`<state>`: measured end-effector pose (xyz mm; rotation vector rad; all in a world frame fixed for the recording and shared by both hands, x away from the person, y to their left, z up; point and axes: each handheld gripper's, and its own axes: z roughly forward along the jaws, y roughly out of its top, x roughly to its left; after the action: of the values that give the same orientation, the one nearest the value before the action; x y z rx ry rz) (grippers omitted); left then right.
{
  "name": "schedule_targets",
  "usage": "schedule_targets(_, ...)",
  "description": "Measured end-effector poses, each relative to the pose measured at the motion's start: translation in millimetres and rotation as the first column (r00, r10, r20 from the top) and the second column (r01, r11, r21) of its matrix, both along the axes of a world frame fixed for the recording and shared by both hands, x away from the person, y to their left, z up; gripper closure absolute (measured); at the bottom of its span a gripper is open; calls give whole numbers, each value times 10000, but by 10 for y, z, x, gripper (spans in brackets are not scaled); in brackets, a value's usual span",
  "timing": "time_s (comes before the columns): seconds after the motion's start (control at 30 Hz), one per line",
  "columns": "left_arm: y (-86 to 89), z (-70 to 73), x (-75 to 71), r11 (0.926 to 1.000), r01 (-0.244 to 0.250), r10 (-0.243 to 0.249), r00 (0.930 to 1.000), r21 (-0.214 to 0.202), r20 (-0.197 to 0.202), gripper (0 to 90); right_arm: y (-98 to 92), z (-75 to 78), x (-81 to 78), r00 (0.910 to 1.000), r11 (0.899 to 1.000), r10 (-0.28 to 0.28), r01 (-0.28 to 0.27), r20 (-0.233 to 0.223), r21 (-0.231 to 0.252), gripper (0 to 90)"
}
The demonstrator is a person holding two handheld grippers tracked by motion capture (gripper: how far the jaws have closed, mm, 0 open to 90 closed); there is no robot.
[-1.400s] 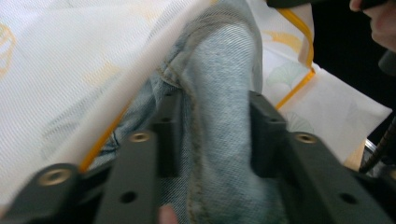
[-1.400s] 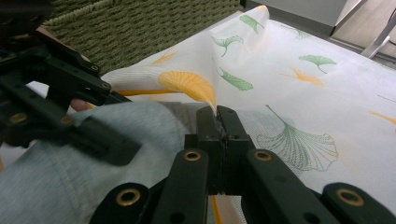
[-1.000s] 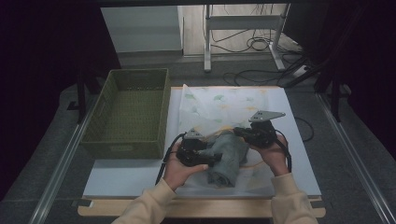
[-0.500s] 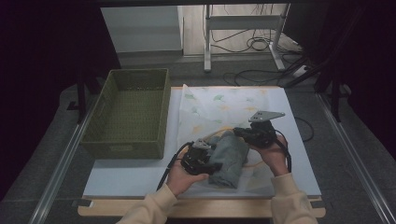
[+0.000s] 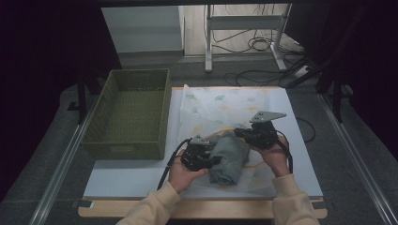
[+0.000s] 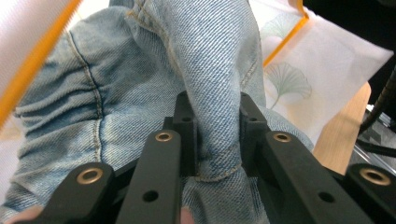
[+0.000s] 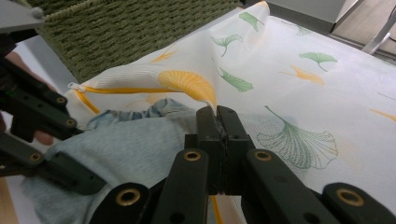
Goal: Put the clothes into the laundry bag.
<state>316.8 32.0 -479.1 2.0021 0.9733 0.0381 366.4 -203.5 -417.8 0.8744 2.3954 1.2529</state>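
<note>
A bundle of light-blue denim (image 5: 231, 158) lies half inside a white mesh bag (image 5: 220, 105) printed with ginkgo leaves and edged by an orange zipper. My left gripper (image 5: 214, 160) is at the bundle's left side. Its jaws have just been closing, and in the left gripper view my left gripper (image 6: 217, 135) is shut on a raised fold of the denim (image 6: 116, 93). My right gripper (image 5: 237, 132) is at the bundle's upper right. In the right gripper view my right gripper (image 7: 217, 119) is shut on the bag's (image 7: 289, 79) zipper edge, lifting it above the denim (image 7: 135, 149).
A green woven basket (image 5: 138, 71) stands to the left on the white mat (image 5: 122, 176), its wall close behind the bag's opening (image 7: 116, 28). The table's wooden front edge (image 5: 211, 210) runs under the forearms. Cables and a metal stand lie on the floor beyond.
The left gripper's jaws have drawn in on the denim at the bundle's left side, with a small shift of that hand. The right gripper has stayed put on the bag's edge.
</note>
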Motion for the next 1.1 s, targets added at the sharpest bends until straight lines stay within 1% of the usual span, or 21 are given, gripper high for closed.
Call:
schedule_targets(0.1, -7, 23, 42, 9998, -132, 132, 9999, -124, -20, 749, 8, 11, -10, 10000, 10000, 50, -50, 18, 31, 887)
schedule_targets(0.2, -16, 40, 87, 9996, -232, 231, 9997, -149, -11, 750, 16, 23, -19, 9999, 9999, 123, -123, 36, 76, 887)
schedule_targets(0.37, -47, 76, 170, 9995, -304, 304, 9995, -56, 48, 751, 28, 39, -32, 9997, 9997, 225, -226, 64, 97, 887)
schedule_targets(0.5, -68, 93, 228, 9990, -449, 449, 9990, -55, 24, 751, 33, 43, -37, 9996, 9996, 267, -267, 60, 128, 887)
schedule_targets(0.6, -72, 89, 294, 9985, -548, 549, 9985, -16, 74, 751, 38, 43, -39, 9995, 9995, 304, -304, 53, 127, 887)
schedule_targets(0.7, -85, 69, 350, 9969, -779, 780, 9969, -102, 125, 750, 41, 44, -41, 9995, 9994, 326, -326, 49, 119, 887)
schedule_targets(0.8, -98, 43, 359, 9972, -744, 745, 9972, -49, 115, 739, 37, 42, -39, 9995, 9994, 324, -324, 44, 103, 887)
schedule_targets(0.87, -107, 27, 346, 9976, -688, 689, 9975, -94, 148, 724, 31, 38, -35, 9995, 9995, 312, -313, 29, 104, 887)
schedule_targets(0.93, -106, 17, 331, 9979, -640, 642, 9978, -138, 169, 691, 24, 31, -30, 9996, 9995, 287, -287, 5, 113, 887)
schedule_targets(0.97, -105, 14, 320, 9976, -661, 665, 9976, -188, 216, 661, 21, 28, -27, 9996, 9995, 281, -281, -9, 108, 887)
schedule_targets(1.0, -98, 17, 310, 9978, -643, 647, 9975, -147, 281, 628, 20, 25, -26, 9996, 9996, 272, -272, -16, 103, 887)
schedule_targets(1.07, -88, 29, 274, 9981, -595, 602, 9973, -170, 424, 541, 20, 21, -25, 9997, 9996, 252, -252, -12, 89, 887)
schedule_targets(1.1, -84, 36, 260, 9982, -579, 586, 9972, -166, 457, 483, 21, 22, -26, 9997, 9996, 255, -255, -2, 76, 887)
